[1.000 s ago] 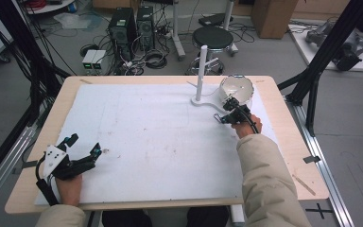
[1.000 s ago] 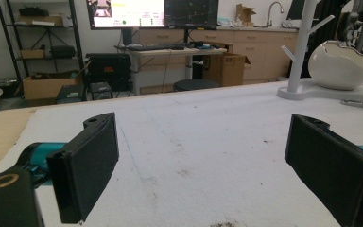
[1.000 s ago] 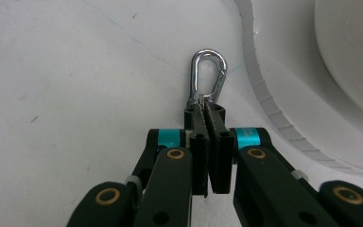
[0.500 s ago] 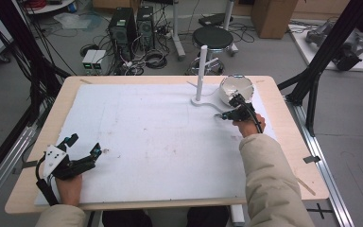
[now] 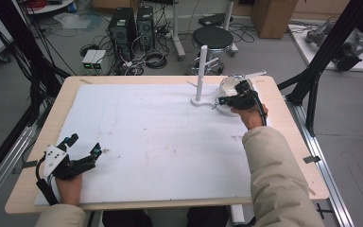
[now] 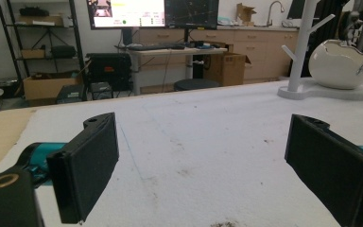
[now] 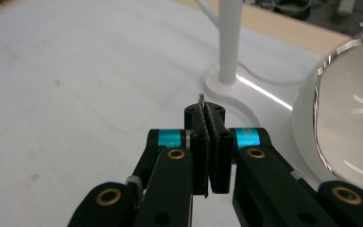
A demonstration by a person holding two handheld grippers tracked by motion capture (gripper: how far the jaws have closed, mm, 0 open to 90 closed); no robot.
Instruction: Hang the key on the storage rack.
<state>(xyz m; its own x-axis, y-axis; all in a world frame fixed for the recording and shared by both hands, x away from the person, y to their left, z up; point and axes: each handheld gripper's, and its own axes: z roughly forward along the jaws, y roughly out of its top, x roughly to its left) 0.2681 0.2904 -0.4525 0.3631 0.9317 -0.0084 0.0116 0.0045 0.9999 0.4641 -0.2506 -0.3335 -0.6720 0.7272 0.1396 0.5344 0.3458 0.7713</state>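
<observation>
Black stool (image 5: 216, 38); computer towers (image 5: 131, 26)

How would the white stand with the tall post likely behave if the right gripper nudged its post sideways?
The stand would probably tip rather than slide: its post is tall and thin over a low base. The cloth under it looks rough, so some drag seems likely. The white bowl sits close beside it and might get knocked.

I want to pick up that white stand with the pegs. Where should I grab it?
Grip the white stand on its upright post, below the pegs, coming level from the open table side with the jaws either side. The post is thin and straight, while its flat base hugs the table and the white bowl sits against it on the other side.
</observation>
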